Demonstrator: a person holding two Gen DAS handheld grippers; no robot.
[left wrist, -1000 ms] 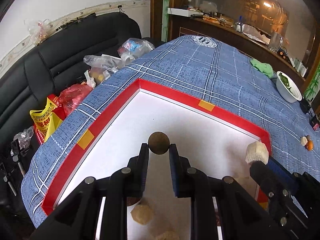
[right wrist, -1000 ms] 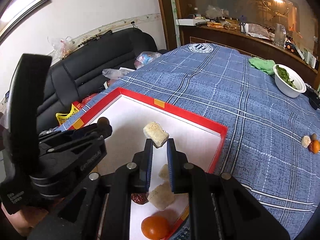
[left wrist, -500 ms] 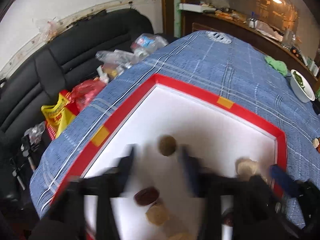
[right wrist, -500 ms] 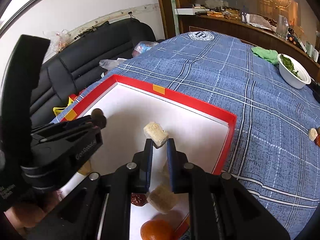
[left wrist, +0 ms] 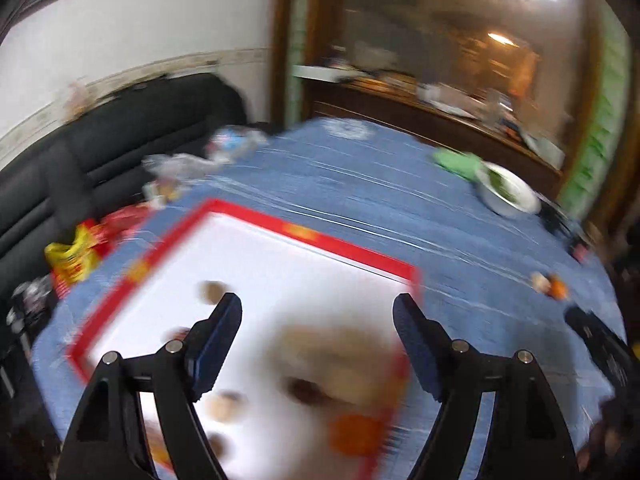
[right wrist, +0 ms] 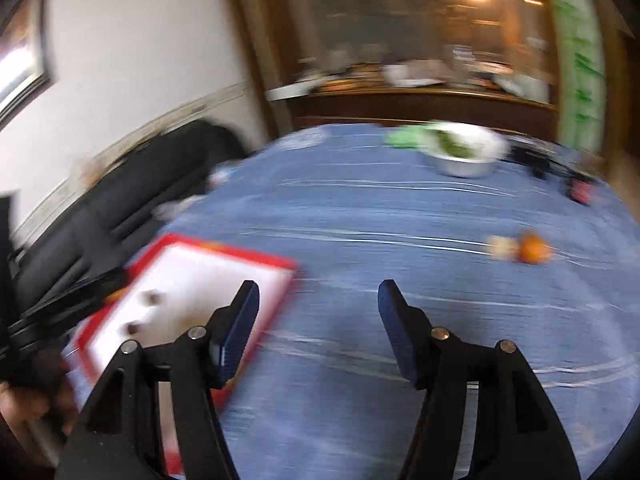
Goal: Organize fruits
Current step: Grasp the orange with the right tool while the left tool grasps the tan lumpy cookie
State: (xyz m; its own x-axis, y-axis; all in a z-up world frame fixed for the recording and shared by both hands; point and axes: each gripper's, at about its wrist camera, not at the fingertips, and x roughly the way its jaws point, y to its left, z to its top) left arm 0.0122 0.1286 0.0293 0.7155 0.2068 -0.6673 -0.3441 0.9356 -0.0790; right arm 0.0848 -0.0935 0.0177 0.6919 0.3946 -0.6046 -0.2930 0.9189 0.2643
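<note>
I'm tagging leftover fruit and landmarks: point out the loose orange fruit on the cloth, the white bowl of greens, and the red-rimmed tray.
orange fruit [right wrist: 534, 251], right wrist view, middle of its blurred body
white bowl [right wrist: 466, 166], right wrist view, front outer wall
red-rimmed tray [left wrist: 348, 249], left wrist view, far red rim

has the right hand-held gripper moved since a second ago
Yes. The right hand-held gripper, its jaws opening and empty, has swung rightward off the red-rimmed tray, now at lower left, toward the orange fruit on the blue cloth.
</note>
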